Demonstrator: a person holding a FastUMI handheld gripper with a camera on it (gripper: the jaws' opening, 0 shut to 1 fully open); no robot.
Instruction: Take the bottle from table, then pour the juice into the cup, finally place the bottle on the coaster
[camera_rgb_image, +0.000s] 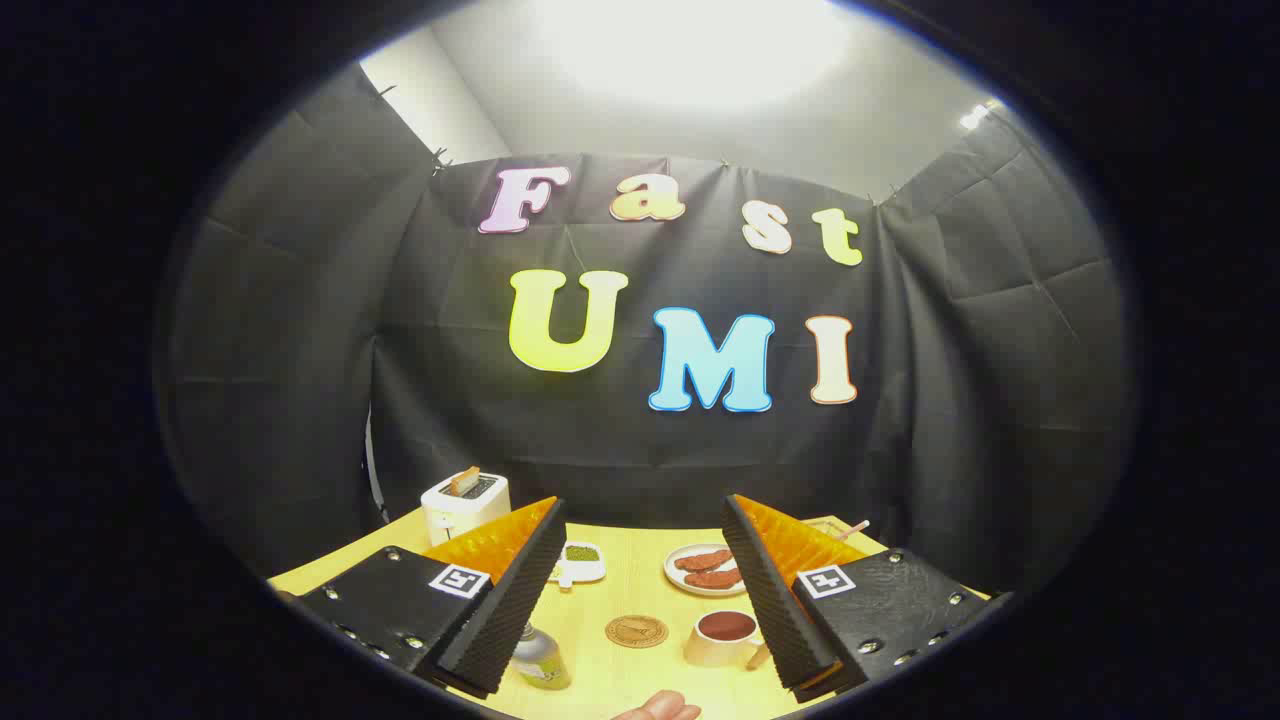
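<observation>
step: reach for bottle (541, 657) | gripper (645, 590) jaws wide apart, empty | bottle on table (610, 690) beside left finger, coaster (636, 631) and cup (722, 637) ahead | advice: centre bottle body between pads, then close squarely.

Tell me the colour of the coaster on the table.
Brown, with a darker round pattern: the coaster, best in the gripper view, beyond the open tongs.

bottle (540, 657) left of coaster (636, 631), cup (724, 638) right
</observation>
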